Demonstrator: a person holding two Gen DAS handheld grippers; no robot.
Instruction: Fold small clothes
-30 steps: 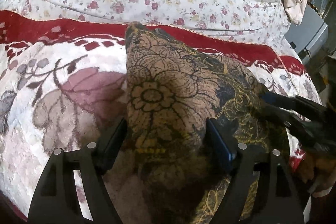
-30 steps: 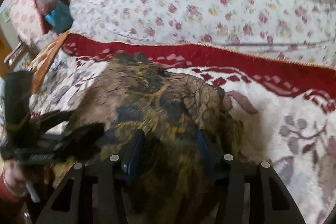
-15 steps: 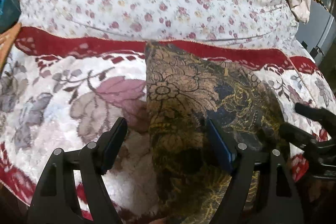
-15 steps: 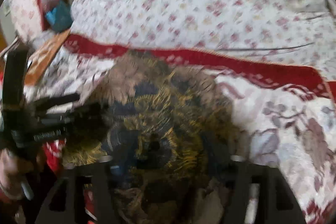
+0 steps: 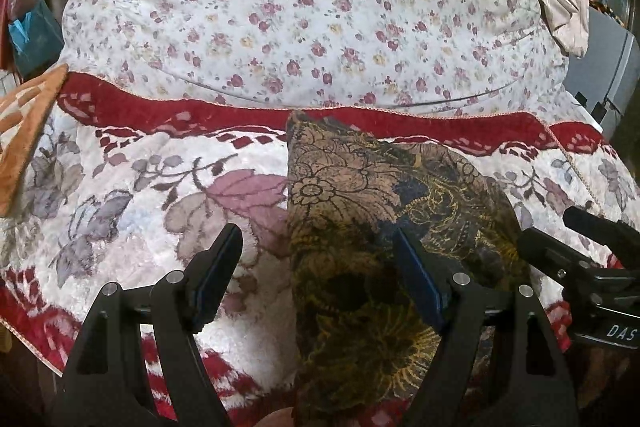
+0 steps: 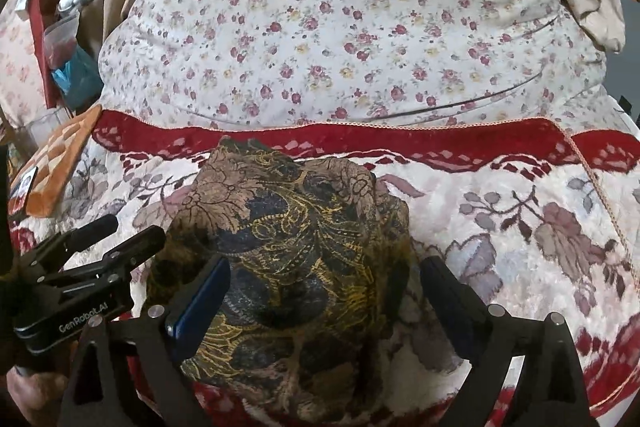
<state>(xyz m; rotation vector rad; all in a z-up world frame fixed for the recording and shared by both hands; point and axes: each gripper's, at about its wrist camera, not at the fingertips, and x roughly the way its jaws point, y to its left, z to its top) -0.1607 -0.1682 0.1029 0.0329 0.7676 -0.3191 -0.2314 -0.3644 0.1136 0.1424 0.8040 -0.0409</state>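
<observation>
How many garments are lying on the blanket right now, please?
1. A brown patterned garment lies folded on the flowered blanket, between the open left gripper and open right gripper. More could be hidden beneath it.

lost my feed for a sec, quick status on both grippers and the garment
Left gripper open, right gripper open. Patterned garment folded, flat on the floral blanket, unheld. Nothing blocking.

Garment (image 5: 360,211) thin matt cloth; blanket (image 5: 132,195) plush, fuzzy.
</observation>
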